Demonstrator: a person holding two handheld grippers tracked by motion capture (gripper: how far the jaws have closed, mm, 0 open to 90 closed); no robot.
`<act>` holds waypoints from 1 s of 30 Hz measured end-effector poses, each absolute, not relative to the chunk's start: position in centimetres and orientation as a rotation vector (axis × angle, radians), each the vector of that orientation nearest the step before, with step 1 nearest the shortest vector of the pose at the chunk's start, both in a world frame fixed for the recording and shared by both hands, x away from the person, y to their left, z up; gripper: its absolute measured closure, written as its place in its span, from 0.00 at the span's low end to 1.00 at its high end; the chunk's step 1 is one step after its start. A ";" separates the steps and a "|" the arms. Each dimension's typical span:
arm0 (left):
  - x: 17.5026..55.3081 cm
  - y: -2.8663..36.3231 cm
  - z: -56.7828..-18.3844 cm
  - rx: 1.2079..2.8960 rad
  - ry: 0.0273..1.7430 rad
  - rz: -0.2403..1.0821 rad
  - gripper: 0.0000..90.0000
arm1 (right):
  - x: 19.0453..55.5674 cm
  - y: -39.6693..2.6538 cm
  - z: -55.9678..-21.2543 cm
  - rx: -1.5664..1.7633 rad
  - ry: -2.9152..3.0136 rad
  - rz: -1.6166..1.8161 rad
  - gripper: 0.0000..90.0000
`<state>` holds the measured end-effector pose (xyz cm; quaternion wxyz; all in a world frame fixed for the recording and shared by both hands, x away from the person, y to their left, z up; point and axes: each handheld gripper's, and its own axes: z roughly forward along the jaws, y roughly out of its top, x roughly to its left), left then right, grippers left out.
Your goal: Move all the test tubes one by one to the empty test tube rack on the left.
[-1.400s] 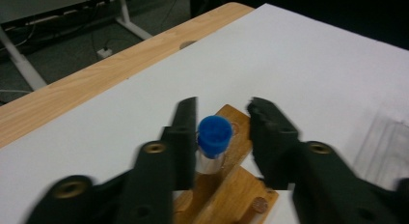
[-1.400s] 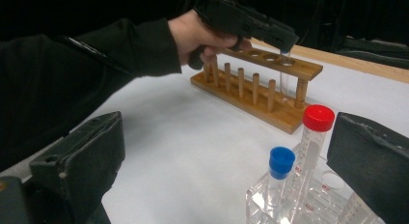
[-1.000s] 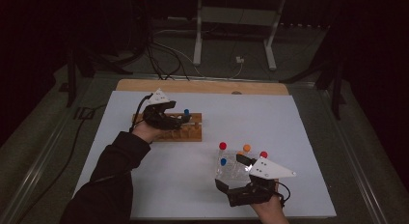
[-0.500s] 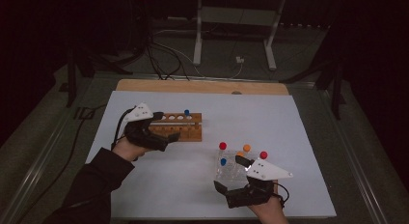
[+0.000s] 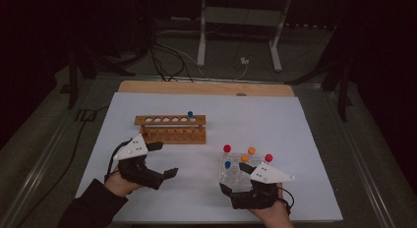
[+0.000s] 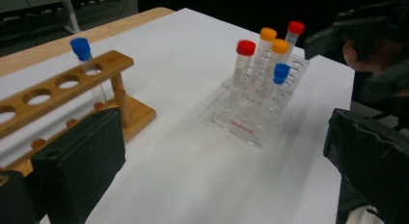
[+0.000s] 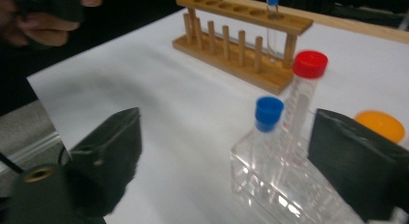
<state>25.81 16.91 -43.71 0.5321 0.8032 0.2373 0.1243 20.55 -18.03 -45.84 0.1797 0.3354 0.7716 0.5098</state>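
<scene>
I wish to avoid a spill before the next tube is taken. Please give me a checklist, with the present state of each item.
1. Left gripper open and empty: ok.
2. Right gripper open, holding nothing: ok.
3. Clear rack flat on the table: ok.
4. Five capped tubes upright in it, blue-capped tube nearest the right gripper: ok.
5. Wooden rack has free holes: ok.
6. Clear rack fixed against sliding: cannot tell.

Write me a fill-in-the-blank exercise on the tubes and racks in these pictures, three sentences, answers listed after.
1. The wooden rack holds one tube, and its cap is ____.
2. The clear plastic rack holds ____ tubes in all.
3. The left gripper has its jaws ____, with nothing between them.

Missing words: blue; five; open
</scene>
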 end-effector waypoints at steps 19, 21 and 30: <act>22.7 17.6 -48.0 1.982 0.568 0.273 0.02 | 21.8 -17.9 -47.0 1.094 2.214 1.267 0.66; 22.7 17.6 -48.4 1.986 0.567 0.255 0.02 | 22.0 -17.7 -47.1 1.094 2.208 1.250 0.69; 22.7 17.8 -49.3 1.995 0.585 0.267 0.02 | 22.9 -17.4 -47.8 1.094 2.222 1.222 0.80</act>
